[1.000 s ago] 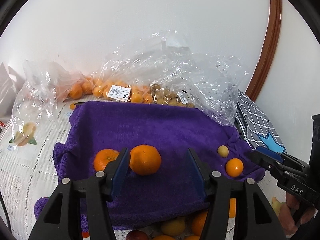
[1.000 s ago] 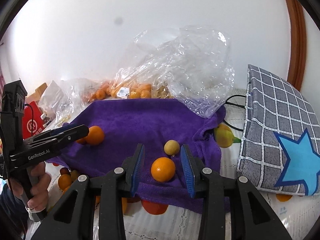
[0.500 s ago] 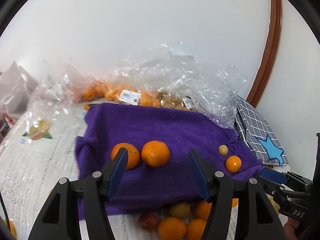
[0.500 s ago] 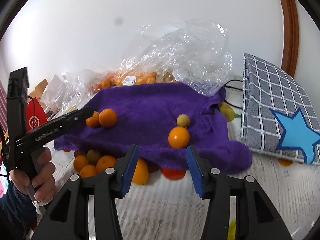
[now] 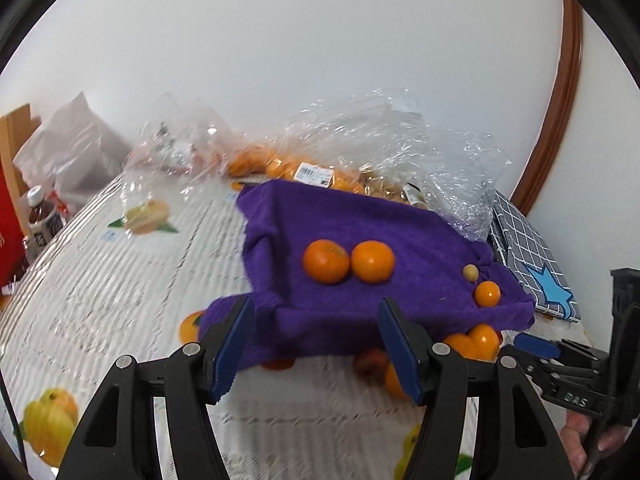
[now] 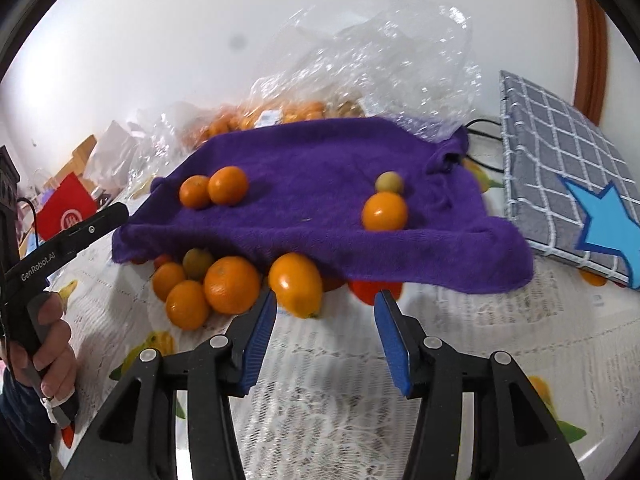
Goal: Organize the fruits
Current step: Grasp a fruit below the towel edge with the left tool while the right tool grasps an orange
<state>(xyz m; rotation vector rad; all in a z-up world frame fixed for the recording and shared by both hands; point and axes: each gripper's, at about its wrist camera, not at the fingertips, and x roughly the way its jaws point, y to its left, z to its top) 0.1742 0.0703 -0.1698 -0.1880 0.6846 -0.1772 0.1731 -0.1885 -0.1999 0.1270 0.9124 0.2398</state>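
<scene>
A purple towel (image 5: 360, 232) (image 6: 320, 168) covers a raised surface on the table. On it sit two mandarins (image 5: 326, 261) (image 6: 228, 185) side by side, and a small orange fruit (image 5: 487, 293) (image 6: 384, 211) beside a small yellow-green fruit (image 5: 470, 272) (image 6: 389, 181). A pile of loose oranges (image 6: 231, 285) (image 5: 472, 342) lies at the towel's front edge, partly under it. My left gripper (image 5: 316, 340) is open and empty, in front of the towel. My right gripper (image 6: 325, 334) is open and empty, just short of the pile.
Clear plastic bags of oranges (image 5: 320, 172) (image 6: 360, 80) lie behind the towel by the white wall. A grey checked cushion with a blue star (image 6: 568, 184) (image 5: 532, 264) lies to the right. A bottle (image 5: 42, 216) and a red box (image 6: 66, 210) stand at the far left.
Both grippers have pulled back and away from the towel, still open. The fruit pile under the towel's front edge has come into fuller view. The fruits on the towel have not moved.
</scene>
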